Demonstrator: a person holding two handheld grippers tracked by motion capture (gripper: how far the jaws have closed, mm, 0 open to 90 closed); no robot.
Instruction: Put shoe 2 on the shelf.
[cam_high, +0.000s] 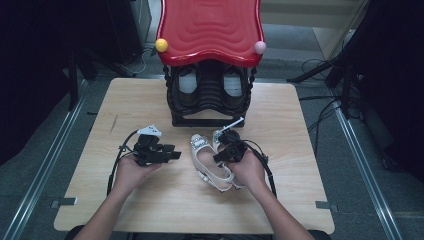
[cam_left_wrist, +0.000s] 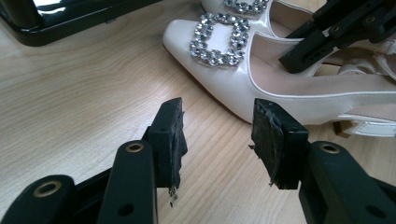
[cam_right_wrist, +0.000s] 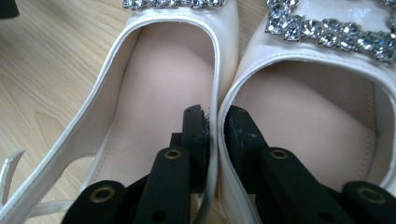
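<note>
A pair of cream slingback shoes (cam_high: 212, 162) lies side by side on the wooden table (cam_high: 165, 200), toes pointing toward the black shoe rack (cam_high: 207, 97) with its red top (cam_high: 210, 27), where another pair already sits on a shelf. The right gripper (cam_right_wrist: 215, 123) has dropped one jaw into each shoe and pinches their two touching inner walls together, so both shoes are caught in a single bite. The left gripper (cam_left_wrist: 217, 135) waits just beside the nearer shoe's toe, its jaws standing well apart with only bare wood between them. These shoes look light, with glossy patent uppers that could slide against worn pads, and the side walls are thin and bendy, so I'd expect the pair to sag or twist around that one pinch point when lifted. The rhinestone buckles (cam_left_wrist: 218, 38) seem the fragile part and best left alone, as do the thin heel straps. The firmest hold, to my eye, is low on the side wall near the stiffer toe box, with the idle gripper steadying the outer shoe.
</note>
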